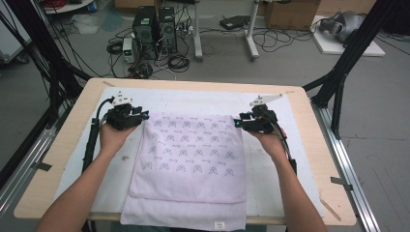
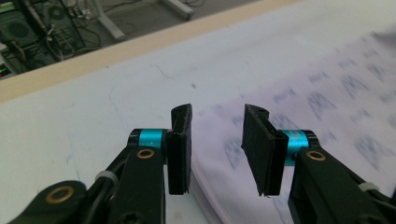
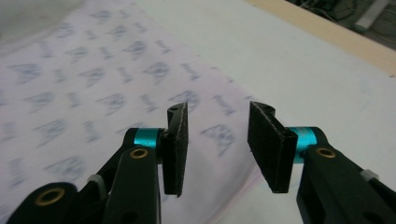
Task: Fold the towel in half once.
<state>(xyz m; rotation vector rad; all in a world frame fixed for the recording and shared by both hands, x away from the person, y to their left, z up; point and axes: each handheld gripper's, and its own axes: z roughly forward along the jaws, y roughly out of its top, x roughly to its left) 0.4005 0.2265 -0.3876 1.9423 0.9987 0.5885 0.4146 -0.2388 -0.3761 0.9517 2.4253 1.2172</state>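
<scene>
A pale pink towel with a blue printed pattern lies folded on the white mat; its near layer hangs over the table's front edge. My left gripper is at the towel's far left corner, jaws apart with nothing between them, the towel's edge lying just below. My right gripper is at the far right corner, also open and empty above the towel. Both point inward towards each other.
The wooden table carries the white mat. Black frame posts stand at both sides. On the floor beyond the far edge are computer towers, cables and a desk's legs.
</scene>
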